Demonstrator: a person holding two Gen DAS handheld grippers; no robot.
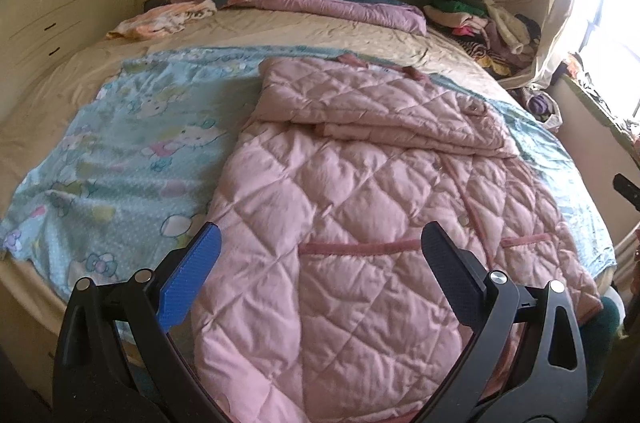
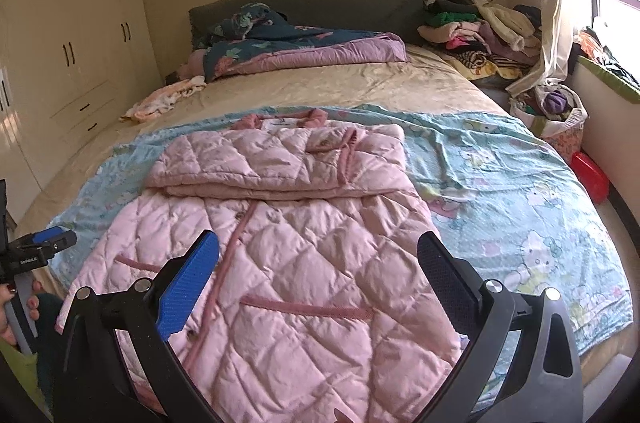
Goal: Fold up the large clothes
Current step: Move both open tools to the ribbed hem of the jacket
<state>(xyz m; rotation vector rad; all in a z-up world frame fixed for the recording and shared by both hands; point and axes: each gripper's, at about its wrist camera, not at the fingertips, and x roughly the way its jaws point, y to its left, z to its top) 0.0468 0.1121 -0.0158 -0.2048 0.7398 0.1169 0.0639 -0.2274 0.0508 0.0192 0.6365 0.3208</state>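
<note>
A pink quilted coat (image 1: 360, 207) lies flat on a light blue cartoon-print sheet (image 1: 120, 143) on the bed, collar end away from me, with its sleeves folded across the chest. It also shows in the right wrist view (image 2: 288, 243). My left gripper (image 1: 320, 247) is open and empty, hovering above the coat's lower hem on the left side. My right gripper (image 2: 320, 255) is open and empty above the hem, over the pocket trim. The left gripper also appears at the left edge of the right wrist view (image 2: 44, 243).
A dark floral quilt (image 2: 288, 43) lies bunched at the grey headboard. A clothes pile (image 2: 480, 27) sits at the back right by the curtain. A small peach garment (image 2: 164, 99) lies back left. A wardrobe (image 2: 72, 63) stands on the left. A red box (image 2: 590, 175) sits beside the bed.
</note>
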